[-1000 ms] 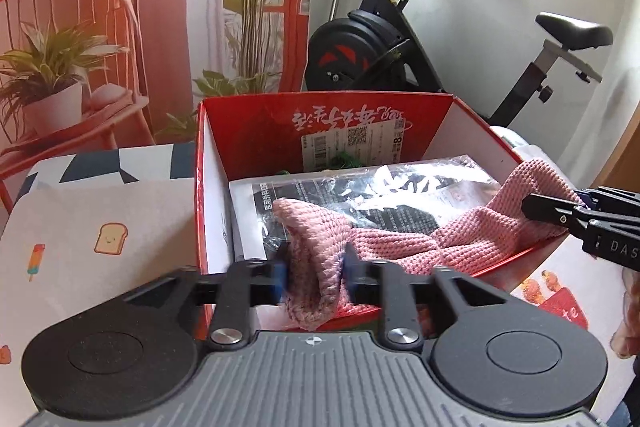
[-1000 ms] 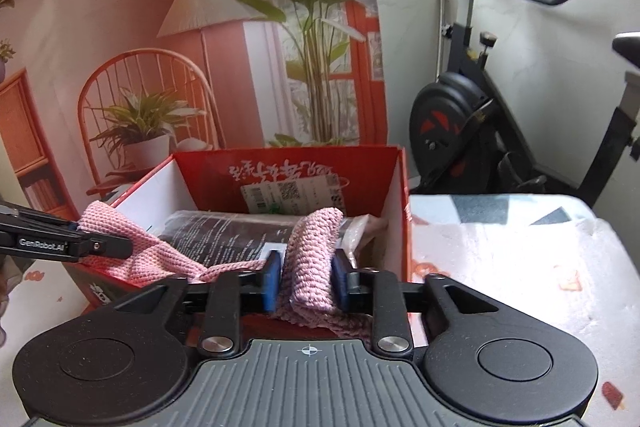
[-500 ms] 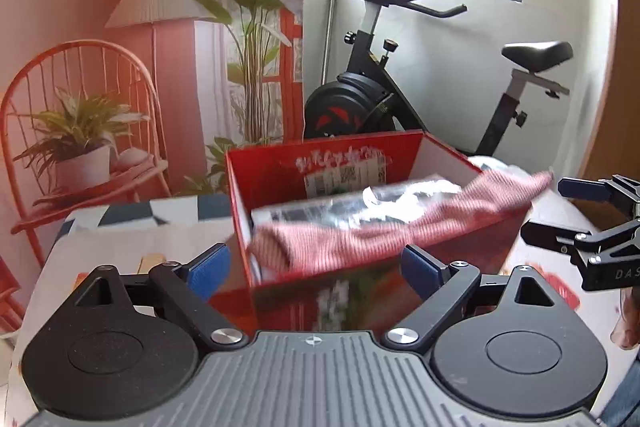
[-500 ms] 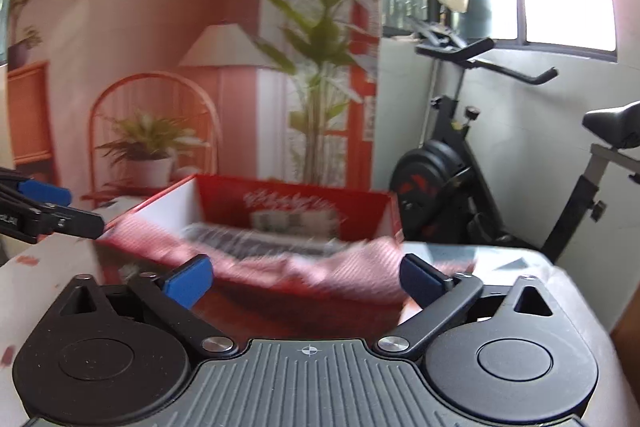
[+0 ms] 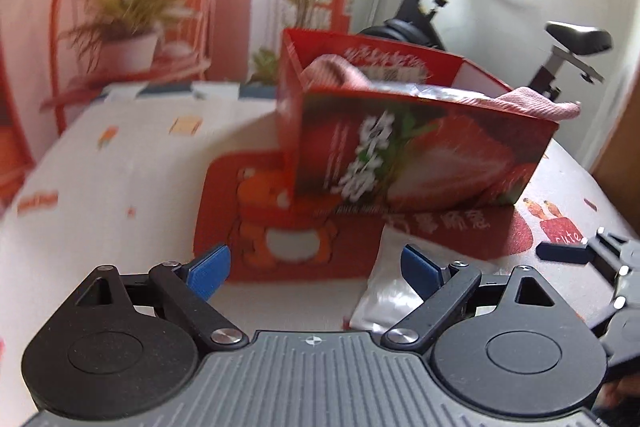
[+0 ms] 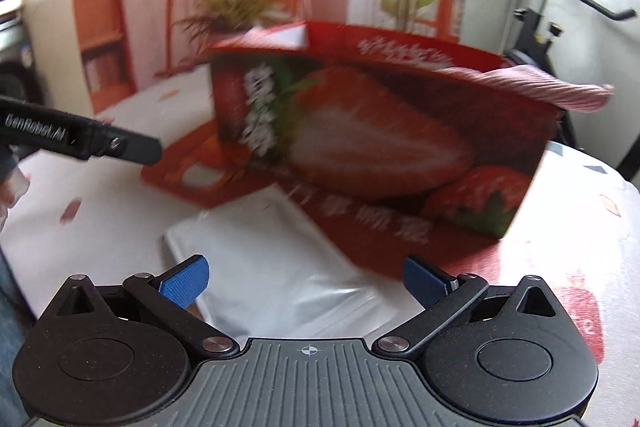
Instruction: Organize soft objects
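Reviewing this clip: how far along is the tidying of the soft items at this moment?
Done: the pink cloth lies in the red strawberry box, one corner drooping over its rim. In hand: nothing; the left gripper and right gripper have just opened and both stand open and empty. Left: a clear plastic packet lies on the table in front of the box, probably next.

Both views motion-blurred. Red box (image 5: 420, 155) lettering unreadable. Pink cloth (image 5: 536, 105) mostly hidden inside box, only ends showing over rim. Silver pouch (image 6: 276, 259) partly covered by gripper body at frame bottom. Exercise bike (image 5: 440, 7) cut off, upper right.
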